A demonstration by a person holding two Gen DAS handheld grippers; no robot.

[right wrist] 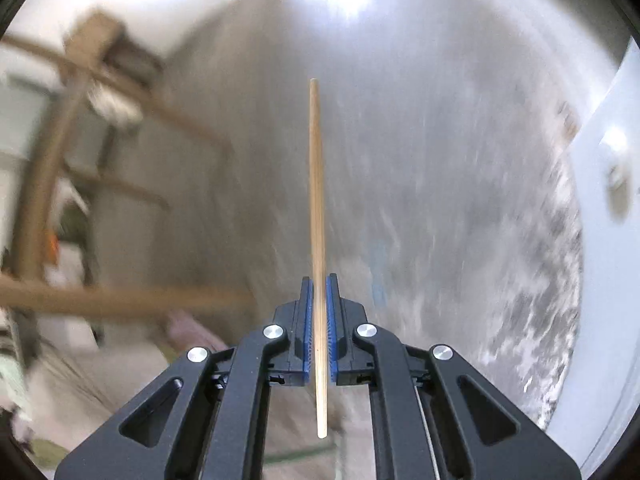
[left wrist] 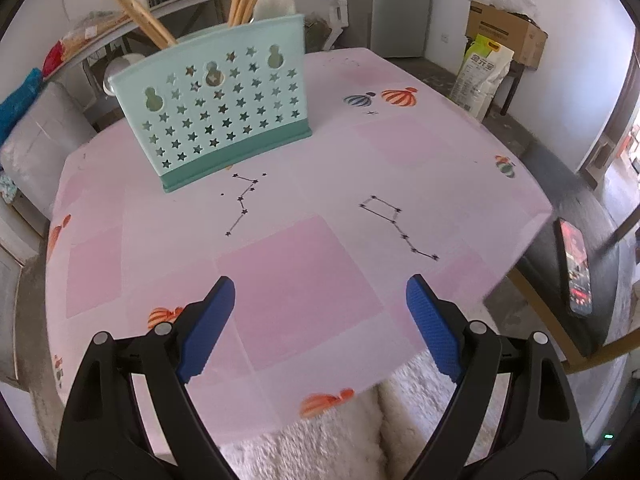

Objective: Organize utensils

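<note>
Left tool (left wrist: 320,300) apart over bare counter (left wrist: 460,168); holder (left wrist: 224,112) far left. Right tool (right wrist: 319,280) clamps chopstick (right wrist: 316,184) (surroundings blurred).

The table (left wrist: 304,264) wears a pink cloth printed with orange and blue balloons and thin star patterns. Directly on it stands only a mint-green utensil holder (left wrist: 216,120) with star-shaped holes, far ahead of the left gripper and a little to its left. The cloth just in front of the gripper and to its right is bare.
</note>
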